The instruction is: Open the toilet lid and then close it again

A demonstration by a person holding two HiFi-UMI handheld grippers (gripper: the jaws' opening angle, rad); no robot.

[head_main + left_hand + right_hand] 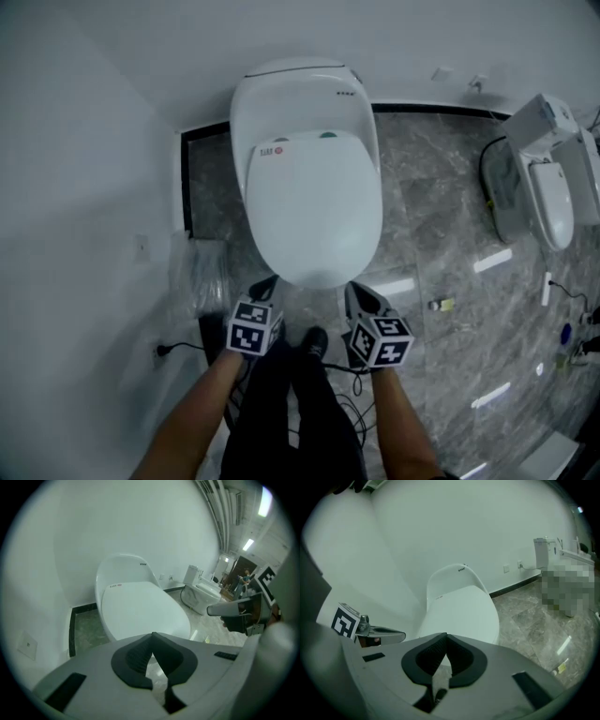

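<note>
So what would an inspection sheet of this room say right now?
Surface: grey marble-patterned tile floor, glossy, with streaks of reflected light.
Job's things: white oval toilet lid, down and closed.
Clutter: crumpled clear plastic wrap on the floor left of the lid; small yellow item on the floor to its right.
Grippers: left gripper and right gripper are both shut and empty, close to the lid's front edge.
Cables: thin black cable on the floor near the left wall.
Surroundings: plain white walls; second white toilet at far right.
</note>
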